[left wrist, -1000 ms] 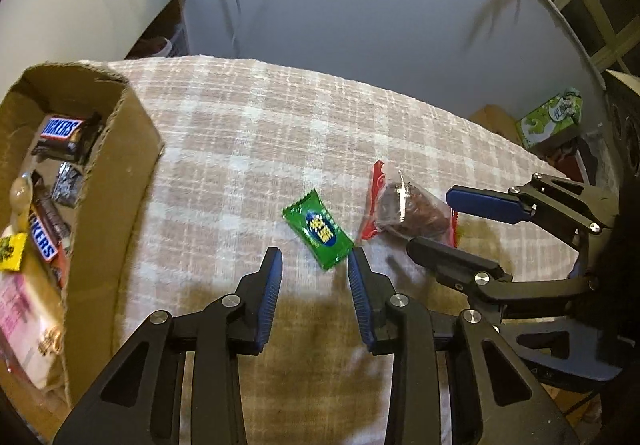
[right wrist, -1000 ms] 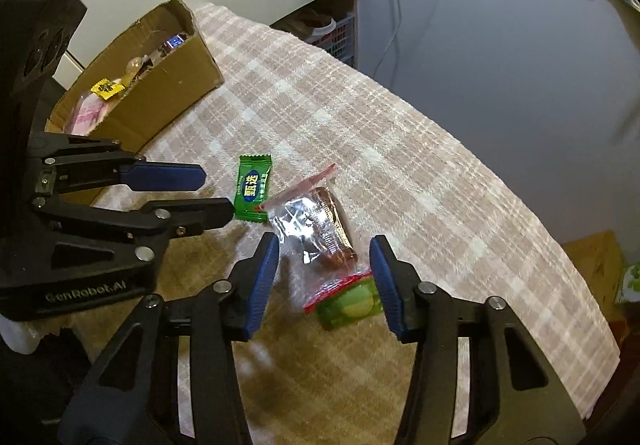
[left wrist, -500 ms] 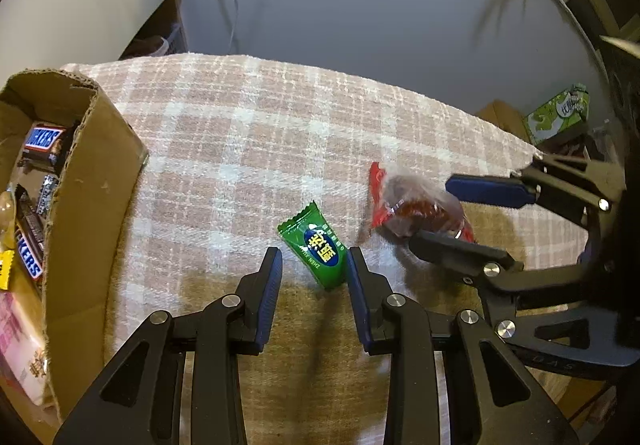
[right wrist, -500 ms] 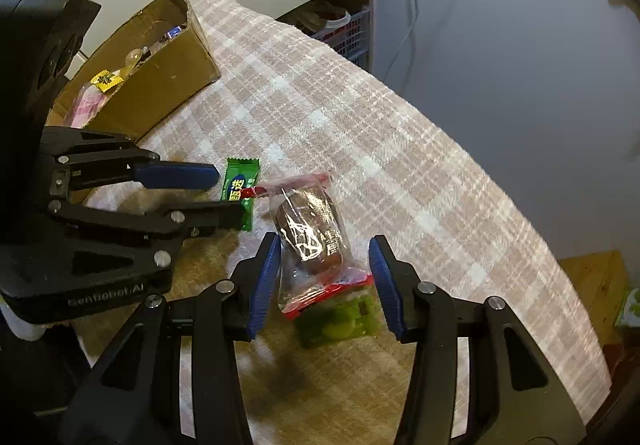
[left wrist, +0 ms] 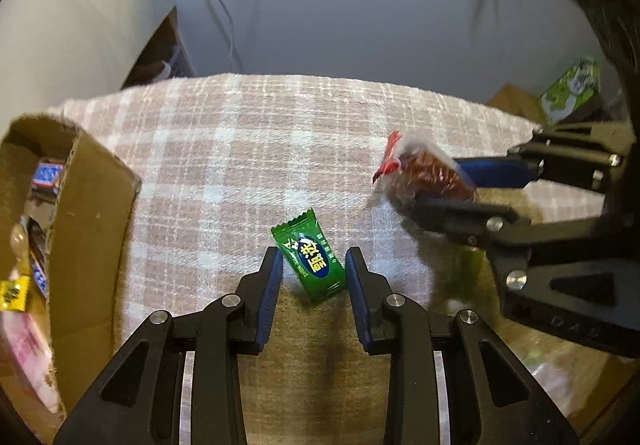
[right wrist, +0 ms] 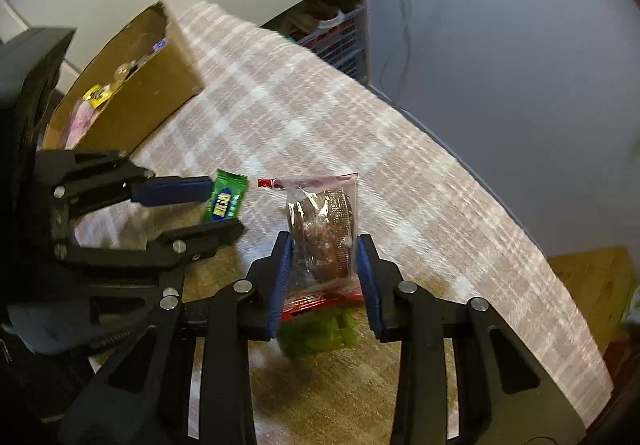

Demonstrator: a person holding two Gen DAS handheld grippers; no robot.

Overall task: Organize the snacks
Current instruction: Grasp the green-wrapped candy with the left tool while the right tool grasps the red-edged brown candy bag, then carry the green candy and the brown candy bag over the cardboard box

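A: Status of the right claw (right wrist: 323,269)?

B: Its jaws are closing on the clear packet of brown snack (right wrist: 322,233). A second ago they stood wider around it; now the blue pads sit against both sides of the wrapper, which crumples between them. I judge the pickup is under way, not finished.

A: And the left claw (left wrist: 314,277)?

B: Released, parted about as before. It has crept forward, so the green candy (left wrist: 309,261) now lies between the pads on the checked counter (left wrist: 224,149), untouched by either. A squeeze looks to be the next step there.

A: Where does it all go?

B: Presumably the cardboard box (left wrist: 94,205), at nine o'clock from the candy in the left view. It already holds several bars and wrappers.

A: Any difference between the views?

B: The right view shows a second green packet (right wrist: 316,337) under the clear one, at six o'clock from it; the left view gives only a green blur there. The left view alone looks down into the box and shows a green carton (left wrist: 570,91) off the counter at two o'clock.
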